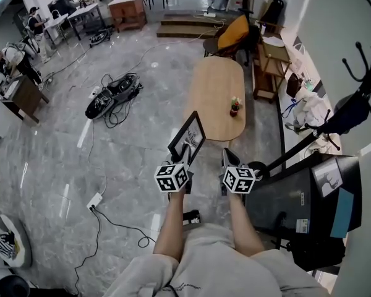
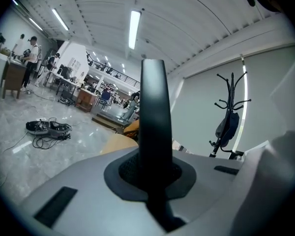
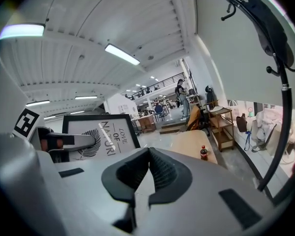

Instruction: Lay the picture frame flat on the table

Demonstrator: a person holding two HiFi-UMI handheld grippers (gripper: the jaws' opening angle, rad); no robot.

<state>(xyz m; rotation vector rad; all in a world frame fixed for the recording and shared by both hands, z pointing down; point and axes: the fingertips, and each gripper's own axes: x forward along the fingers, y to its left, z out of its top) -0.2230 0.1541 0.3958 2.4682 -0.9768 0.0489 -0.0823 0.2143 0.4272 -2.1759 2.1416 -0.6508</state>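
Left gripper [image 1: 185, 152] is clamped on the picture frame [image 1: 187, 136], its jaws pressed against the frame's lower edge. In the left gripper view [image 2: 152, 173] the frame [image 2: 155, 107] shows edge-on as a dark upright bar rising from between the pads, so its face cannot be seen there. Right gripper [image 1: 229, 163] is held just beside the left one, with its jaws closed together on nothing [image 3: 146, 173].

The frame has a thin black border around a white print. The right gripper view shows the frame [image 3: 102, 134] best: a dark leaf or feather drawing with lettering beside it reading "LOVE OF NATUR". The end of the last word and the print's lower part are hidden behind the gripper's grey body. The left gripper [image 3: 64, 141] covers part of the drawing on that side.

The frame is held up in the air and tilted, not resting on anything. In the head view its top corner overlaps the near end of the oval wooden table [image 1: 213, 85], and the grey floor [image 1: 130, 147] lies beneath it.

A small bottle [image 3: 202, 153] stands on the table [image 3: 189, 141]; in the head view it [image 1: 235, 107] is too small to make out clearly. A black coat rack [image 3: 280, 73] stands at the right, its foot cut off by the picture's edge.
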